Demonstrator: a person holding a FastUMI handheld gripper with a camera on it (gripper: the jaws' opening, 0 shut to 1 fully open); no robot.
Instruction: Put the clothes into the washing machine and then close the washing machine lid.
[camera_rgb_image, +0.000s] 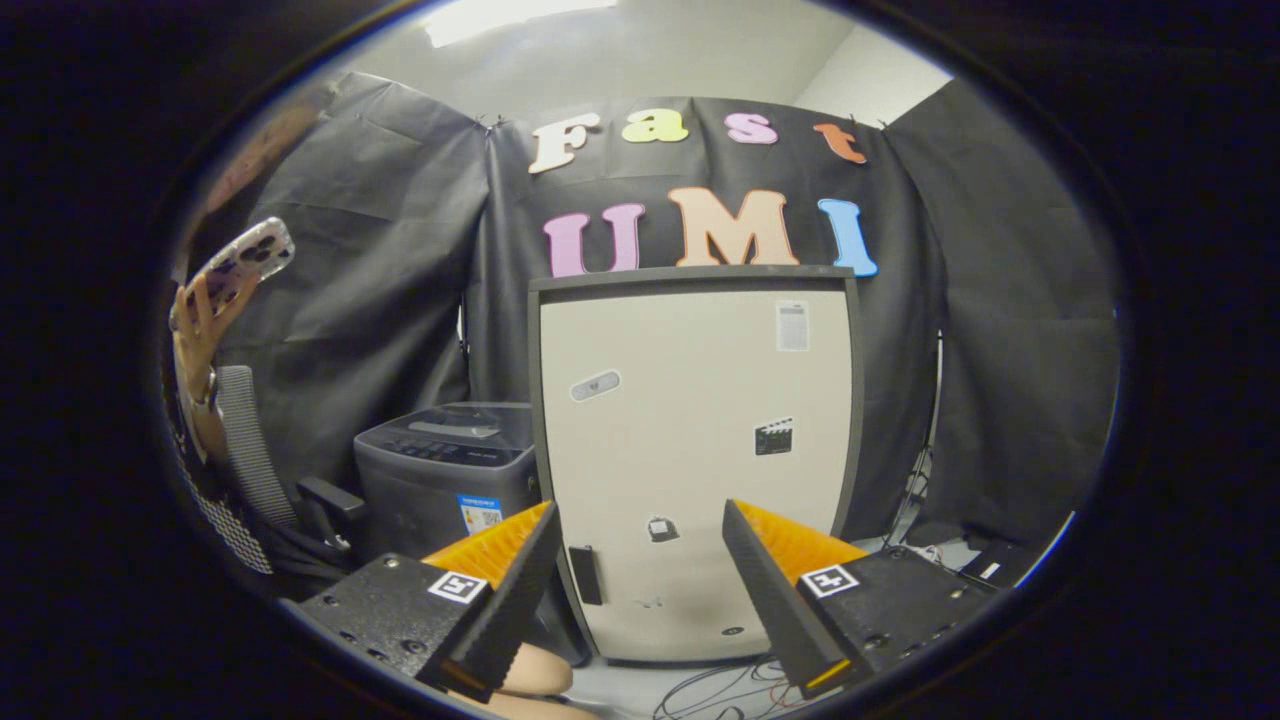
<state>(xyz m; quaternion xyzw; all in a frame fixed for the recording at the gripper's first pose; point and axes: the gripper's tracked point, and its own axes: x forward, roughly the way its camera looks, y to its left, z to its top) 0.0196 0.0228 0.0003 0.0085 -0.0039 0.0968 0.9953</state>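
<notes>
**Appliances stand side by side on booth floor**

A pale floor (620, 685) carries a tall cream cabinet (695, 460) with a dark frame, standing upright beyond the gripper (640, 520), whose fingers are spread apart with nothing between them. Just beside the cabinet stands a low grey washing machine (445, 480), its lid down. Loose cables (715, 695) trail across the floor at the cabinet's foot.

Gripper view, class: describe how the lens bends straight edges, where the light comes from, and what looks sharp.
Gripper view: the cream fridge bulges, its sides bowed by fisheye; a bright ceiling light glares overhead; the grey washing machine sits dimmer, lid down; the open gripper, holding nothing, looks sharp.
</notes>
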